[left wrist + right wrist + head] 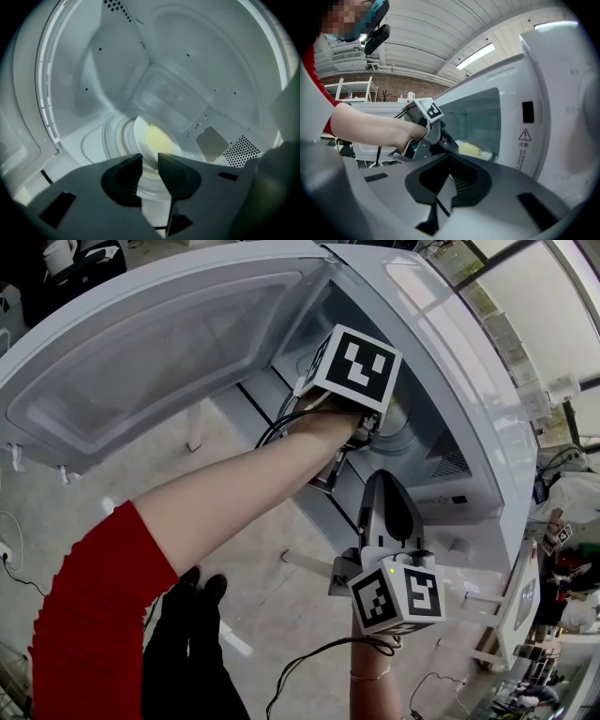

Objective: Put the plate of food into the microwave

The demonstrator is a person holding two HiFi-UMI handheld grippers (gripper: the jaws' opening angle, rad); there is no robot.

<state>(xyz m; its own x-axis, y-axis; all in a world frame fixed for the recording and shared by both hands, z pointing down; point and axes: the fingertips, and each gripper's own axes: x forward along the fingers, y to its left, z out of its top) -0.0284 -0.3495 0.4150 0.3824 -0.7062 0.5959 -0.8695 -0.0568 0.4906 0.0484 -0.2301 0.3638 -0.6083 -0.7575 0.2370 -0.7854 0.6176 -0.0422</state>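
Observation:
A white plate (139,136) with yellow food (158,138) lies on the glass turntable (111,138) inside the white microwave (441,362). My left gripper (150,163) reaches into the cavity. Its jaws stand apart with the plate's near rim between them, and the pads do not press on it. In the head view only its marker cube (352,367) and the bare arm show at the opening. My right gripper (450,160) is shut and empty, held just outside the microwave, below the control panel side (386,486). From there I see the plate (486,151) and the food (469,149) in the cavity.
The microwave door (159,343) is swung wide open to the left. The control panel (459,502) with a warning label (524,136) is at the right of the opening. Cavity walls close in around the left gripper. Cables (319,657) hang from both grippers.

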